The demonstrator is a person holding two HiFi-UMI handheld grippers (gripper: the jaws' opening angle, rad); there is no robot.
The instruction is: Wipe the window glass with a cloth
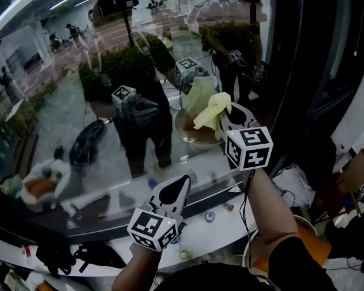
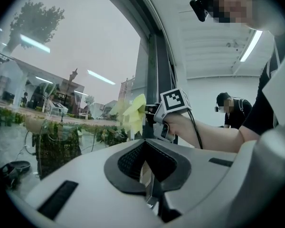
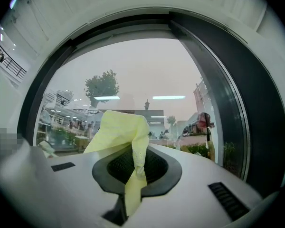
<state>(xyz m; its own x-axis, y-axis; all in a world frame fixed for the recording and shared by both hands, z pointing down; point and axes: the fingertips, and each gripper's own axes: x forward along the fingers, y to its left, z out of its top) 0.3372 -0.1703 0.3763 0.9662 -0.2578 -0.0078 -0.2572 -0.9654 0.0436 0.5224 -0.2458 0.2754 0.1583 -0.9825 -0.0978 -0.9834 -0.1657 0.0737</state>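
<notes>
The window glass (image 1: 60,108) fills the upper left of the head view and mirrors the room. A pale yellow cloth (image 1: 211,111) sticks up from my right gripper (image 1: 225,115), which is shut on it at mid-height near the pane's right side. The cloth meets its own reflection, so it lies on or very near the glass. In the right gripper view the cloth (image 3: 121,132) is pinched between the jaws of the right gripper (image 3: 135,170), with the glass (image 3: 142,75) right ahead. My left gripper (image 1: 181,185) hangs lower, shut and holding nothing. Its own view shows its closed jaws on the left gripper (image 2: 149,177) and the cloth (image 2: 132,113).
A dark window frame (image 1: 297,71) runs down the right of the pane. Below it is a white sill (image 1: 218,220) carrying a few small items. Bags and clutter lie at the lower left (image 1: 67,253). Another person (image 2: 230,110) stands in the room behind.
</notes>
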